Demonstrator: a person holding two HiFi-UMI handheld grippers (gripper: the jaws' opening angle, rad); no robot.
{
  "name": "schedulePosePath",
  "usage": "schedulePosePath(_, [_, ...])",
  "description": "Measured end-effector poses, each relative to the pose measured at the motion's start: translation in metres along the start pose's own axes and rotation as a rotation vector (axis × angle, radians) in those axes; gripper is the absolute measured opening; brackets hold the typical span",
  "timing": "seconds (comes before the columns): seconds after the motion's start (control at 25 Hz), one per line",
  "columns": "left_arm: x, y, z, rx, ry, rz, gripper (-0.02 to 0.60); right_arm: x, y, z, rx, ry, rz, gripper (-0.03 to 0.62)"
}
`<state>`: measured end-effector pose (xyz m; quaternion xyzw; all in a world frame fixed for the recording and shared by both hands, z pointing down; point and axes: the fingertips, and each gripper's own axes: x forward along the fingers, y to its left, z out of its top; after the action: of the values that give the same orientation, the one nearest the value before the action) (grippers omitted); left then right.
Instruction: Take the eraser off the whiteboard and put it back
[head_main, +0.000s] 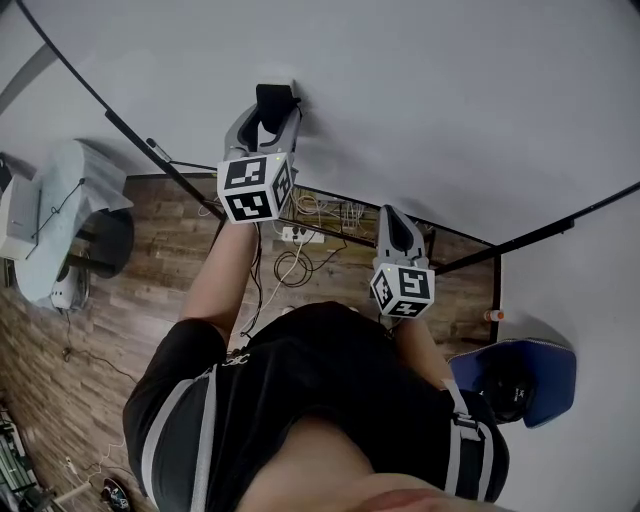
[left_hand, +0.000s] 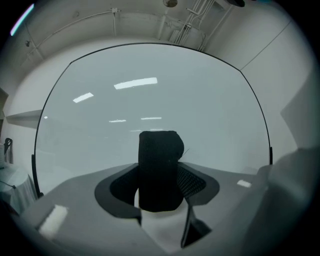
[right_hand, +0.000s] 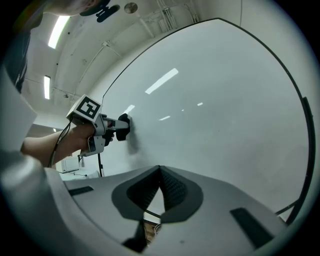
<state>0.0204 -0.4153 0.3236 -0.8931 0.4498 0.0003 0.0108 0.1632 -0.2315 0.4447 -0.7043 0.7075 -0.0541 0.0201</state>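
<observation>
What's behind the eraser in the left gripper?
The whiteboard, showing ceiling-light reflections. The eraser covers the patch of board directly behind it, so that patch cannot be seen.

My left hand-held gripper (head_main: 272, 118) and right hand-held gripper (head_main: 393, 215) are pale grey moulded plastic shells. Each narrows to two jaws lined with black ribbed pads (right_hand: 172, 192). Behind the jaws sits a white cube printed with black square markers: the left cube (head_main: 256, 187) and the right cube (head_main: 403, 288). A thin black cable (right_hand: 59, 141) hangs from the rear of the left hand-held gripper. I wear a black short-sleeved shirt (head_main: 320, 380) with grey stripes down each side.
</observation>
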Motion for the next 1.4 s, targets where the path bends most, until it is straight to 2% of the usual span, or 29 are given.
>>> schedulePosePath(0.32, [0.010,-0.003,-0.008,-0.014,-0.019,-0.017,0.235,-0.005,-0.013,-0.001,-0.008,0.004,-0.017,0.005])
schedulePosePath(0.48, [0.010,-0.003,-0.006,-0.025,-0.035,-0.052,0.235,0.000,-0.014,0.000,-0.012,0.012,-0.015,0.005])
schedulePosePath(0.6, [0.007,-0.005,0.001,-0.026,-0.077,-0.093,0.251,0.005,-0.012,-0.003,-0.014,0.026,-0.006,0.005])
schedulePosePath(0.76, [-0.008,-0.003,0.011,-0.102,-0.137,-0.143,0.315,0.010,-0.008,-0.012,-0.007,0.050,0.014,0.005])
schedulePosePath(0.92, [-0.038,0.015,0.010,-0.163,-0.203,-0.137,0.315,0.021,0.002,-0.018,-0.005,0.066,0.048,0.005])
schedulePosePath(0.96, [-0.045,0.020,0.004,-0.173,-0.205,-0.123,0.299,0.024,0.004,-0.018,-0.004,0.067,0.059,0.005])
schedulePosePath(1.0, [-0.052,0.027,-0.006,-0.172,-0.193,-0.092,0.229,0.027,0.007,-0.019,-0.003,0.067,0.070,0.005])
schedulePosePath(1.04, [-0.059,0.035,-0.017,-0.163,-0.170,-0.049,0.118,0.029,0.010,-0.019,-0.001,0.065,0.080,0.005])
schedulePosePath(1.08, [-0.066,0.042,-0.029,-0.149,-0.143,-0.004,0.052,0.031,0.014,-0.019,0.000,0.062,0.091,0.005])
schedulePosePath(1.12, [-0.072,0.048,-0.039,-0.133,-0.116,0.032,0.015,0.033,0.018,-0.018,0.001,0.059,0.103,0.005])
schedulePosePath(1.24, [-0.090,0.060,-0.068,-0.095,-0.035,0.105,0.009,0.041,0.032,-0.017,0.002,0.050,0.147,0.005])
schedulePosePath(1.4, [-0.111,0.065,-0.105,-0.106,0.062,0.148,0.009,0.047,0.046,-0.017,0.010,0.045,0.185,0.005])
